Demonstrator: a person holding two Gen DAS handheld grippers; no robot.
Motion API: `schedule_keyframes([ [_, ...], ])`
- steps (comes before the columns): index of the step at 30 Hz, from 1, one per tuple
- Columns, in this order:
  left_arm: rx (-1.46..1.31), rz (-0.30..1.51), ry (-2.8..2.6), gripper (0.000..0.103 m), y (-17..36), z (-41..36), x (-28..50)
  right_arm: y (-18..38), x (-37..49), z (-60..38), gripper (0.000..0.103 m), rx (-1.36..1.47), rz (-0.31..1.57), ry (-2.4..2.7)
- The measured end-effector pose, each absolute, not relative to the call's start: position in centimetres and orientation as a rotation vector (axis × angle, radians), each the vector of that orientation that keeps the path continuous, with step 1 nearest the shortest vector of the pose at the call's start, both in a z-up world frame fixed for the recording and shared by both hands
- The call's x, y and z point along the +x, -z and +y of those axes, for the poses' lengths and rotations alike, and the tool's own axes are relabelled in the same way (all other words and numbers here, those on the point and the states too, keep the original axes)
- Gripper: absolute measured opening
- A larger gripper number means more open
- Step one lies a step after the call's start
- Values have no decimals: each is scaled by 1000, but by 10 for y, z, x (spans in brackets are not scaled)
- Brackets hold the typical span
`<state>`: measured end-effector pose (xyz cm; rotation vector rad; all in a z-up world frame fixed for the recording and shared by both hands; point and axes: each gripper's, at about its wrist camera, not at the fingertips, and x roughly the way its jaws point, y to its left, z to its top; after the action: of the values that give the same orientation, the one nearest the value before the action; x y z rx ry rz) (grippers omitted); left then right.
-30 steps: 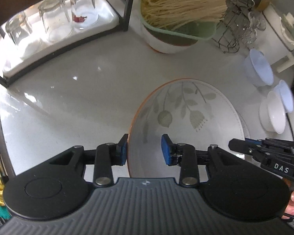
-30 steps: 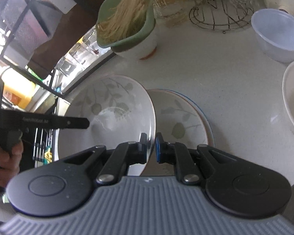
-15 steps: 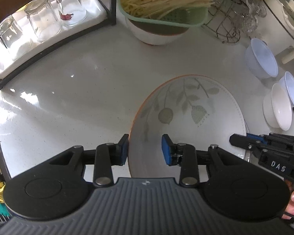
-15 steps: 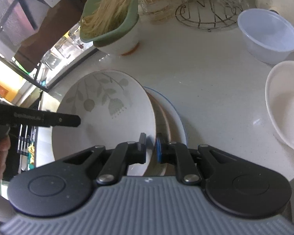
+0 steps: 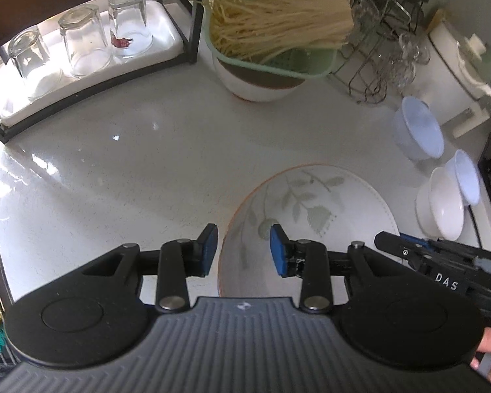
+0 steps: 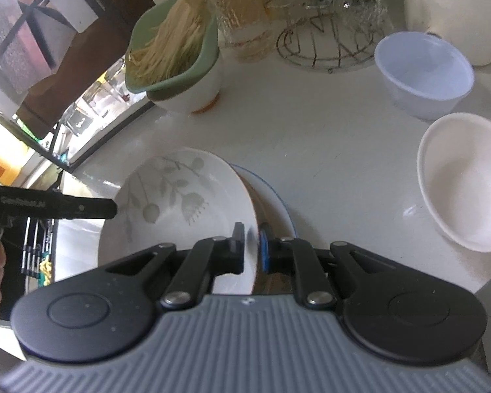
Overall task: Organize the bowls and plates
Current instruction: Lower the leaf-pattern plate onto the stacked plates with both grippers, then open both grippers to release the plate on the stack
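A white plate with a grey leaf print and orange rim (image 5: 314,209) (image 6: 180,203) is tilted over a second plate with a blue rim (image 6: 275,196) on the white counter. My right gripper (image 6: 251,245) is shut on the leaf plate's right rim. My left gripper (image 5: 244,249) is open, its blue pads either side of the plate's left rim without touching. A white bowl (image 6: 464,180) (image 5: 442,206) and pale blue bowls (image 6: 425,72) (image 5: 419,127) stand to the right.
A green colander of dry noodles (image 5: 271,39) sits on a white bowl at the back. Upturned glasses (image 5: 85,42) stand on a white tray under a black rack. A wire stand (image 6: 324,42) and a white appliance (image 6: 451,9) are behind.
The leaf plate has come lower over the blue-rimmed plate, covering most of it. My left gripper has opened wider and drawn back slightly. The right gripper still grips the rim.
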<state>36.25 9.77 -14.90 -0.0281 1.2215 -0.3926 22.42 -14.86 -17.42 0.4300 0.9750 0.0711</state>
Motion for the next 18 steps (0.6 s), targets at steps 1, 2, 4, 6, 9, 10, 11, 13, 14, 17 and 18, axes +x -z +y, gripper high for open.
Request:
schedule_keyframes([
  [1,-33,1220,393,40,148,98,362,173,223,-148,13,424,970,-64],
  [2,-37,1219,393,40,147,99,360,171,222,-148,14,417,963,-57],
  [4,-51,1221,390,40,147,101,359,168,220,-146,14,380,953,-26],
  [6,-64,1218,395,40,147,102,357,166,220,-146,14,370,939,-19],
  [9,-67,1203,399,40,144,103,351,162,218,-144,14,364,927,-18],
  [10,-71,1197,401,40,143,103,349,161,218,-143,14,359,925,-18],
  [11,-74,1192,403,40,141,104,348,160,217,-143,14,363,921,-21],
  [13,-78,1172,409,40,136,104,347,155,215,-143,14,365,912,-23],
  [14,-81,1160,413,40,132,105,346,151,215,-143,14,364,901,-22],
  [17,-101,1121,422,40,119,106,342,135,212,-145,14,368,861,-22],
  [18,-111,1106,425,40,113,107,340,128,211,-146,14,373,846,-23],
])
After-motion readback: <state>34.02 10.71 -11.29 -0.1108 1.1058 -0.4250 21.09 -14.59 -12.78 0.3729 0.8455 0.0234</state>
